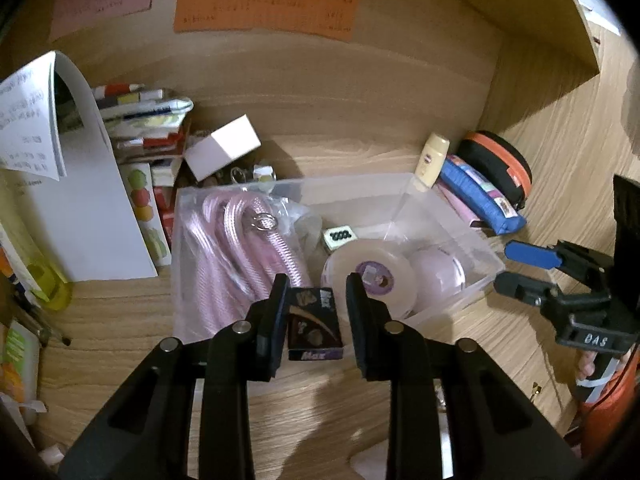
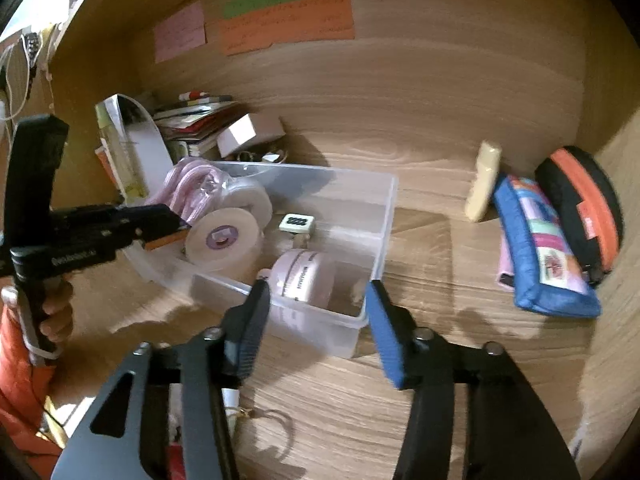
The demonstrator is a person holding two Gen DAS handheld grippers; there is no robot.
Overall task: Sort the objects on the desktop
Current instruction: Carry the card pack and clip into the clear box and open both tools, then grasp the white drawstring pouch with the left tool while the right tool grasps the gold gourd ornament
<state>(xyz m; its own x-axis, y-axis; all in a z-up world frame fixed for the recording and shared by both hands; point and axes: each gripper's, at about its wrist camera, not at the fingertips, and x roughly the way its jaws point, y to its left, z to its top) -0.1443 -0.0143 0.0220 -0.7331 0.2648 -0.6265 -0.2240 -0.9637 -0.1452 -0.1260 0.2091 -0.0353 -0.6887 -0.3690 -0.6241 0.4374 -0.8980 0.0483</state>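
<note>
The left gripper [image 1: 316, 320] points forward and slightly down, its two black fingers [image 1: 276, 328] parted with a clear gap between them. The right gripper [image 2: 316, 320] is also spread wide, one finger black and the other faced with a blue pad [image 2: 386, 340]. In the right wrist view, a hand [image 2: 56, 316] in an orange sleeve grips the left gripper's handle.
</note>
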